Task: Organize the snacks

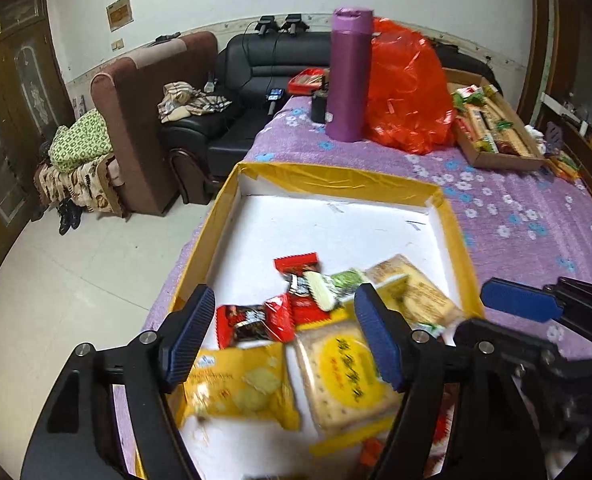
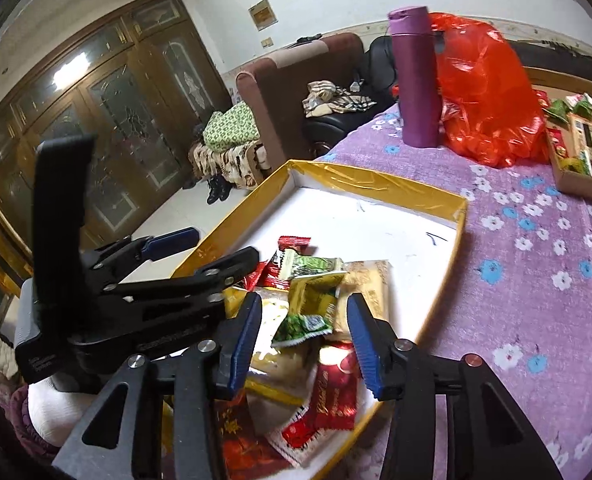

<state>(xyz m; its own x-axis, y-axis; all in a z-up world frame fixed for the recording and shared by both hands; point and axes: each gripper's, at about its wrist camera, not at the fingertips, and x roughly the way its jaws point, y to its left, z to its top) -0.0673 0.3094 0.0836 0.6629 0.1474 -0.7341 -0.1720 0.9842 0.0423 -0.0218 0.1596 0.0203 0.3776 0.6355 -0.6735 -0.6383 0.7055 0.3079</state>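
L gripper (image 1: 284, 336) & R gripper (image 2: 305, 340) are held spread, nothing pinched, over snacks (image 1: 316, 312) piled in yellow box (image 1: 336, 178); purple flask (image 1: 348, 76), red bag (image 1: 408, 92) are seen behind.

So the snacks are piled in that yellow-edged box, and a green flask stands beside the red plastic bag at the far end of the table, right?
Nearly. The flask is purple, not green, as the left wrist view shows. The rest holds: snacks are piled in the yellow-edged box, and the flask stands beside the red plastic bag.

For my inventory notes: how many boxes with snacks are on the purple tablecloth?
2: the yellow-rimmed box near the grippers, and the brown cardboard box beside the red bag.
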